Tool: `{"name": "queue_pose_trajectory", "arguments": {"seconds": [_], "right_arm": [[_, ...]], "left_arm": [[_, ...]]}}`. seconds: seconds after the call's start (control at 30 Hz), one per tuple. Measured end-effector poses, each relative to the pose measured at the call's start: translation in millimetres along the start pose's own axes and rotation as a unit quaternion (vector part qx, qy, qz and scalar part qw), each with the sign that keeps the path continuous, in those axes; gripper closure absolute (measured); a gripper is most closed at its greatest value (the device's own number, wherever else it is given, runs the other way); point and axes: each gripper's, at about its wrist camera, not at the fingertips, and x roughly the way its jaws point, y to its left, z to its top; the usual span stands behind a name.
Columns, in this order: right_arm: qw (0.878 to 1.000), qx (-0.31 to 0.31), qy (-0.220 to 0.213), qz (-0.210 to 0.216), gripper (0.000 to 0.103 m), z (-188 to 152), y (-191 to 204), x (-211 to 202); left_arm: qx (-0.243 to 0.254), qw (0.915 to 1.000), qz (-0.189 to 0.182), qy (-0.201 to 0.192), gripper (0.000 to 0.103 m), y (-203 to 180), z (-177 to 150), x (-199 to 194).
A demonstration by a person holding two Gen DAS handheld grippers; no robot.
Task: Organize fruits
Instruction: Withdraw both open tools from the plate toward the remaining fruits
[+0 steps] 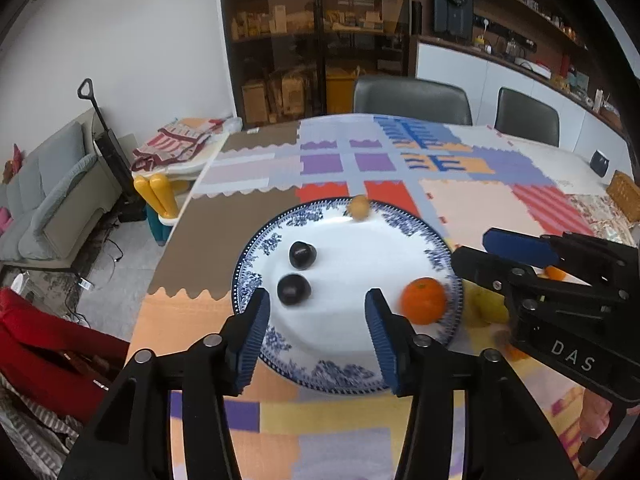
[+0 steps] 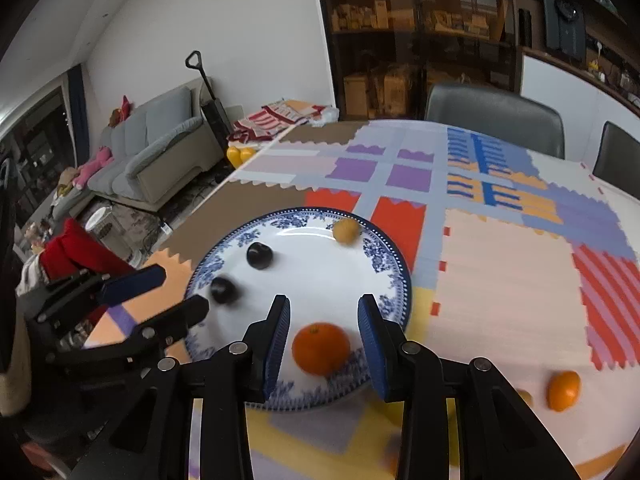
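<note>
A blue-and-white plate (image 1: 400, 364) (image 2: 384, 256) lies on the patchwork tablecloth. On it are two dark plums (image 1: 302, 255) (image 1: 294, 289), a small yellow fruit (image 1: 359, 208) (image 2: 346, 231) at the far rim, and an orange (image 1: 424, 300) (image 2: 321, 348) at the near right rim. My left gripper (image 1: 318, 330) is open and empty over the plate's near edge, beside the nearer plum. My right gripper (image 2: 323, 334) is open with the orange lying between its fingers, not gripped. The plums also show in the right wrist view (image 2: 259, 255) (image 2: 224, 290).
Another orange (image 2: 564, 390) and a small yellow fruit (image 2: 524, 397) lie on the cloth right of the plate. A yellow fruit (image 1: 482, 308) sits just off the plate's right rim. A wicker basket (image 1: 624, 194) stands at the far right. Two chairs (image 1: 412, 100) stand behind the table.
</note>
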Motion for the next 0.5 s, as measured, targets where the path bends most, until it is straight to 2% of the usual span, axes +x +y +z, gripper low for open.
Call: {"name": "queue_pose_trajectory", "arguments": {"seconds": [0.23,0.5], "right_arm": [[0.999,0.013,-0.033,-0.007,0.061,-17,-4,-52],[0.997,0.021,-0.063,-0.027,0.046,-40,-10,-108]], "left_arm": [[-0.003,0.9995,-0.016,-0.026,0.042,-17,-10,-45],[-0.001,0.9981,-0.04,-0.046,0.033,-45,-26,-88]]}}
